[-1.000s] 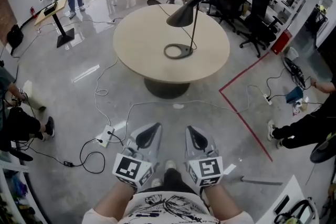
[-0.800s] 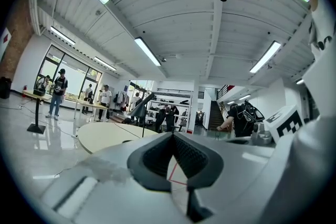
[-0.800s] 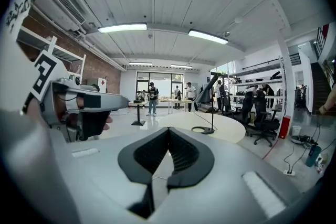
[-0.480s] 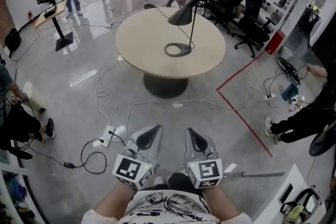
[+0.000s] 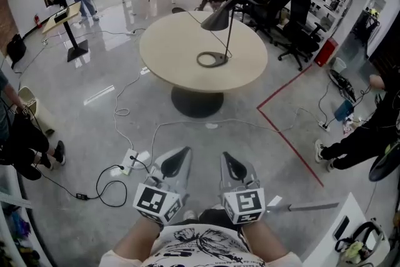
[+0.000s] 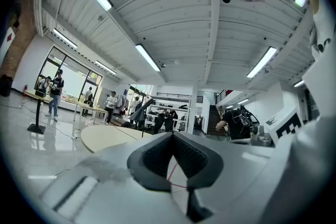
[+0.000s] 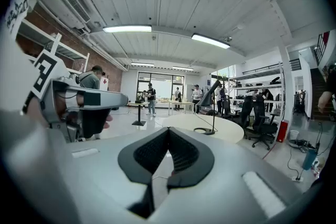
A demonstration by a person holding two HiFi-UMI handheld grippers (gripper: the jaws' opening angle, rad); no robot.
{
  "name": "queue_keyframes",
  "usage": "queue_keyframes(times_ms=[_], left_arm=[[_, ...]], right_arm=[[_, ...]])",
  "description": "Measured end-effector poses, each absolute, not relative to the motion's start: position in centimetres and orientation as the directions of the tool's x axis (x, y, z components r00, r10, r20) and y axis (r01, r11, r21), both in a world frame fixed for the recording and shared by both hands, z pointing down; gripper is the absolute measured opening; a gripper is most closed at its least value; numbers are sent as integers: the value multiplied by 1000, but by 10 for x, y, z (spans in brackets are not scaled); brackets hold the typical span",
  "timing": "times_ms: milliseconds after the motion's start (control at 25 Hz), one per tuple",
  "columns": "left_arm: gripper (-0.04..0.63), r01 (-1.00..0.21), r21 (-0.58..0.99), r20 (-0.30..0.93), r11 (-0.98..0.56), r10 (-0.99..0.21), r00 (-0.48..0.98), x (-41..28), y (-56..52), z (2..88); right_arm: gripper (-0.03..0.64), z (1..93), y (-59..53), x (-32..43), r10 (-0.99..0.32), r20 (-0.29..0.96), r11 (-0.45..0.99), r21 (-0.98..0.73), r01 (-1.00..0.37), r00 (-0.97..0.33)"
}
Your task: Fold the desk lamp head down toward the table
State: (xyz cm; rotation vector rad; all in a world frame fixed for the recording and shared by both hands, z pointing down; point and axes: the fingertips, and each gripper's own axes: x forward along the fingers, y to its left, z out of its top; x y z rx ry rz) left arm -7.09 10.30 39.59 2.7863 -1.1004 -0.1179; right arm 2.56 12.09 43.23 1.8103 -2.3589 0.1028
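The desk lamp stands upright on a round beige table point(image 5: 169, 53) across the room, with a dark cone head point(image 5: 217, 19), a thin stem and a ring base point(image 5: 212, 59). Both grippers are low and close to the person's body, over the floor and far short of the table. The left gripper point(image 5: 179, 158) and the right gripper point(image 5: 230, 161) are side by side, each shut on nothing. The left gripper view shows its pads point(image 6: 157, 157) closed and the lamp point(image 6: 140, 111) far off. In the right gripper view the lamp point(image 7: 211, 93) rises from the table point(image 7: 220, 131).
Cables and a power strip point(image 5: 127, 161) lie on the grey floor between me and the table. Red tape point(image 5: 289, 137) marks the floor at right. Office chairs point(image 5: 299, 22) stand behind the table. A person point(image 5: 365, 137) crouches at right, another point(image 5: 25, 144) at left.
The view has shifted slightly toward the table. The person at right has moved. Both grippers keep their place and stay shut.
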Motion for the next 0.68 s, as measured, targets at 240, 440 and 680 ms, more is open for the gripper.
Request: queue_keyframes(times_ms=[240,440,680], left_arm=[[2,-688,163,-34,-708,-700,713,-81,105,397],[2,-697,108,-72,-708,-705,705,-84,109,384],[2,-694,108,-70,-712,-702,709,-84,112,380]], right_arm=[[9,428,124,20,-955,153,264,39,-964,-255],[9,431,123,19,-955,156,263,41,-964,-253],[9,415,127,16,-964,102,255,80,-964,-246]])
